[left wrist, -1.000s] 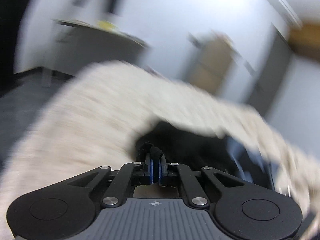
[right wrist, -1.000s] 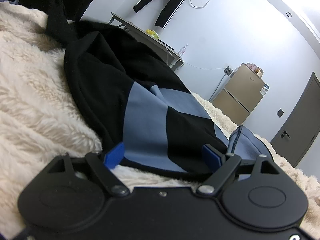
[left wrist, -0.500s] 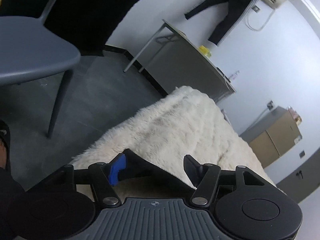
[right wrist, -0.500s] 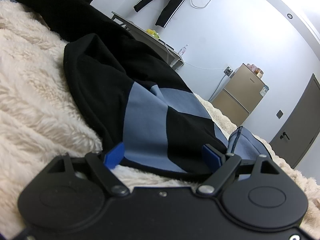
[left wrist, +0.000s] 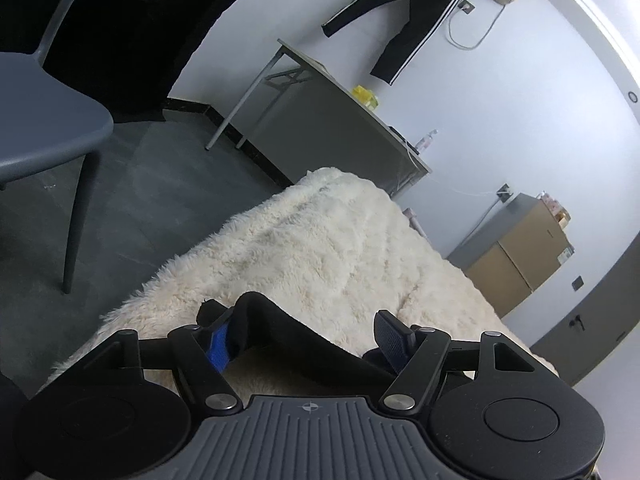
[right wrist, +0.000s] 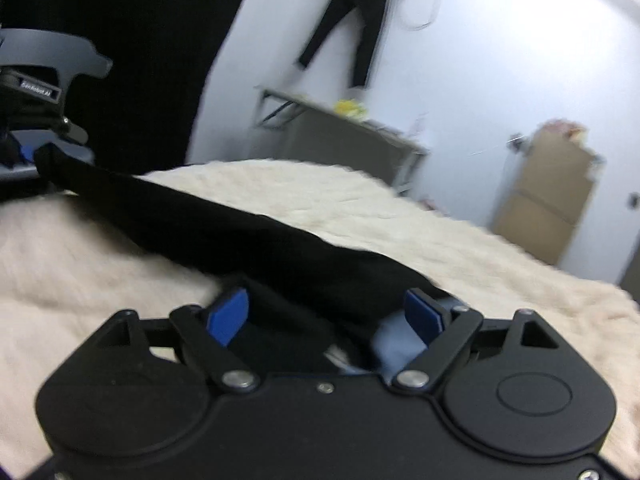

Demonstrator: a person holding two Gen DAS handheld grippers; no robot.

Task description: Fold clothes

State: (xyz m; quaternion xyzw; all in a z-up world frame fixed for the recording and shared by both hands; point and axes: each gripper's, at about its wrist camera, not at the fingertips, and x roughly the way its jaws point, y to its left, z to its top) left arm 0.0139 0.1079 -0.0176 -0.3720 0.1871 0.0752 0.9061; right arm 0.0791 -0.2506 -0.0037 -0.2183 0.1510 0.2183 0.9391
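A black garment with grey-blue panels (right wrist: 256,240) lies on a cream fluffy blanket (right wrist: 440,248). In the right wrist view it stretches as a dark band from the far left to my right gripper (right wrist: 326,312), which is open with cloth lying between the blue pads. In the left wrist view my left gripper (left wrist: 306,334) is open, and a fold of the black cloth (left wrist: 288,332) lies between its fingers, against the left blue pad. The blanket (left wrist: 320,240) spreads ahead of it.
A grey chair (left wrist: 48,120) stands on the dark floor at left. A grey desk (left wrist: 328,120) stands against the white wall, with black trousers (left wrist: 416,20) hanging above. A tan cabinet (left wrist: 520,256) is at the right. The right wrist view is blurred.
My left gripper opened from shut on the cloth and swung toward the blanket's left edge. My right gripper stayed open and has just shifted; the garment now lies stretched out as a band.
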